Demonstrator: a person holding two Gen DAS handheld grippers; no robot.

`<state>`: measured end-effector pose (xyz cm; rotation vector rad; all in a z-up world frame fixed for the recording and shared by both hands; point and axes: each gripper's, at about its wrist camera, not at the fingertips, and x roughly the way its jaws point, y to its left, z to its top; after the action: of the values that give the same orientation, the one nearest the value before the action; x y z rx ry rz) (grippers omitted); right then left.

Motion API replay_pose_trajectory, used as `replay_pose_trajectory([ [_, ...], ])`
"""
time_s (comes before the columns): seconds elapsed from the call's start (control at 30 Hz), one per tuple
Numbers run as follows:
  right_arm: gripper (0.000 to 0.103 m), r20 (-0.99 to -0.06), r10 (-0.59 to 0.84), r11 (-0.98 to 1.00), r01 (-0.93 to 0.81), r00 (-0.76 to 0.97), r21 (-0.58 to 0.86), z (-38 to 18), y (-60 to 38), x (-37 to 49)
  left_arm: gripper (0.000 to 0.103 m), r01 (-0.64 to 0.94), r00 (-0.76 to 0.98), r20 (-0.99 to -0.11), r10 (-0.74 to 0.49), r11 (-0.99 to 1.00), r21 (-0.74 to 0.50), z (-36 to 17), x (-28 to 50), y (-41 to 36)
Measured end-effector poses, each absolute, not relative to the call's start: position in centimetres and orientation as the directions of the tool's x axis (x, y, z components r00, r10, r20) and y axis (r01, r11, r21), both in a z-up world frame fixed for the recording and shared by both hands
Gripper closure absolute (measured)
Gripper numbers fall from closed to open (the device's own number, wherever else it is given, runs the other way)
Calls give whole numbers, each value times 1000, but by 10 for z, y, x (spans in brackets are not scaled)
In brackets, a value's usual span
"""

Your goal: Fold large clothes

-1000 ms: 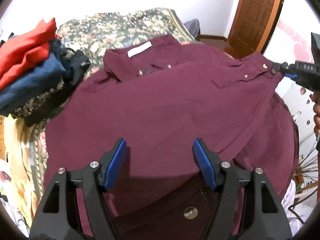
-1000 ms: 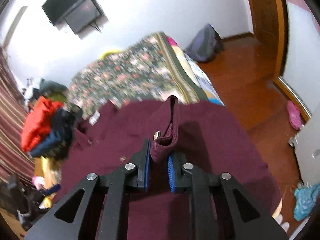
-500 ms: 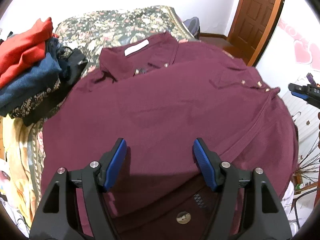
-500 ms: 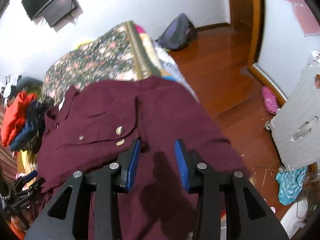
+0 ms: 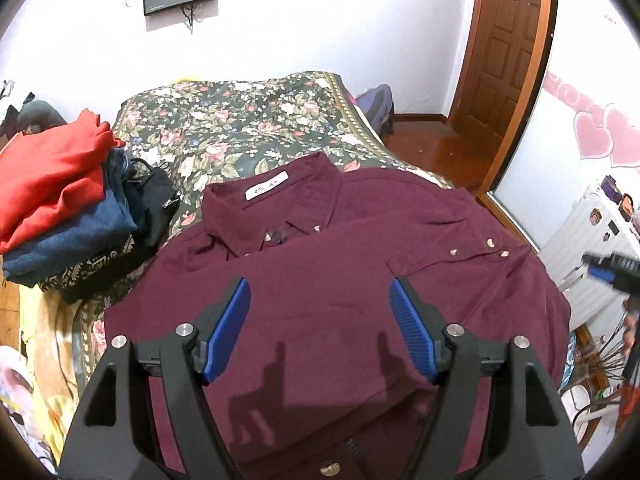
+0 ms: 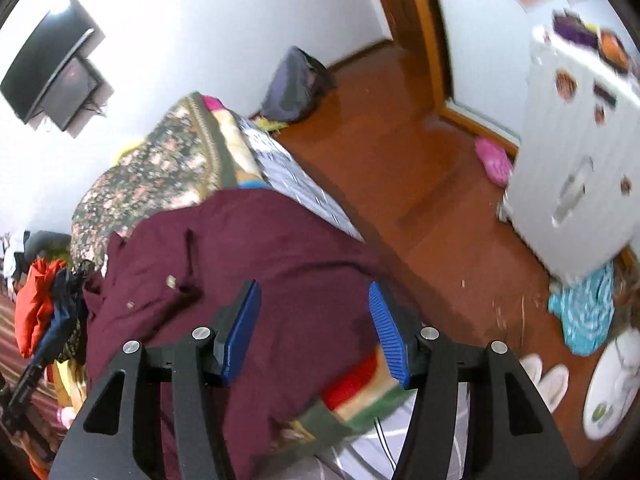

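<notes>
A maroon button-up shirt (image 5: 320, 280) lies on the floral bedspread (image 5: 240, 128), collar with its white label toward the far side, one sleeve folded across the front with its buttoned cuff at the right. My left gripper (image 5: 320, 320) is open and empty, held above the shirt's middle. My right gripper (image 6: 314, 332) is open and empty above the shirt's right edge (image 6: 260, 264); it also shows at the right edge of the left wrist view (image 5: 612, 270).
A pile of folded red, blue and dark clothes (image 5: 60, 200) sits on the bed's left. A wooden door (image 5: 508, 52), wooden floor (image 6: 400, 160), grey bag (image 6: 296, 84), white cabinet (image 6: 580, 176) and slippers (image 6: 544, 376) are to the right.
My right gripper let go of the sleeve cuff, opened and drew back to the right off the shirt. My left gripper stayed open and rose a little.
</notes>
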<state>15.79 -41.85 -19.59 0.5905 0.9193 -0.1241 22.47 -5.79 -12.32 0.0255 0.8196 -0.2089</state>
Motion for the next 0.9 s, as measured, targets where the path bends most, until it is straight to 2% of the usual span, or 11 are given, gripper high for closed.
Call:
replay_pose_trajectory([
  [0.27, 50, -755, 387, 623, 453, 530, 638, -270, -439, 156, 32, 204, 632, -754, -179, 977, -61, -135, 227, -68],
  [0.4, 48, -734, 379, 608, 447, 563, 657, -272, -444, 166, 32, 196, 627, -759, -175, 979, -63, -138, 226, -68],
  [0.6, 48, -757, 345, 643, 448, 555, 621, -281, -446, 197, 31, 181, 620, -768, -161, 982, -60, -143, 227, -64],
  [0.73, 51, -765, 323, 636, 471, 557, 612, -292, -452, 204, 32, 171, 613, -775, -153, 984, -59, -147, 227, -61],
  [0.8, 64, -773, 304, 624, 496, 557, 603, -293, -455, 205, 32, 167, 613, -777, -146, 985, -53, -149, 226, -60],
  [0.87, 83, -774, 287, 632, 496, 564, 595, -283, -455, 208, 31, 167, 615, -777, -136, 985, -41, -150, 224, -59],
  [0.9, 87, -777, 266, 642, 496, 571, 585, -275, -454, 208, 31, 168, 617, -776, -131, 985, -33, -150, 223, -59],
])
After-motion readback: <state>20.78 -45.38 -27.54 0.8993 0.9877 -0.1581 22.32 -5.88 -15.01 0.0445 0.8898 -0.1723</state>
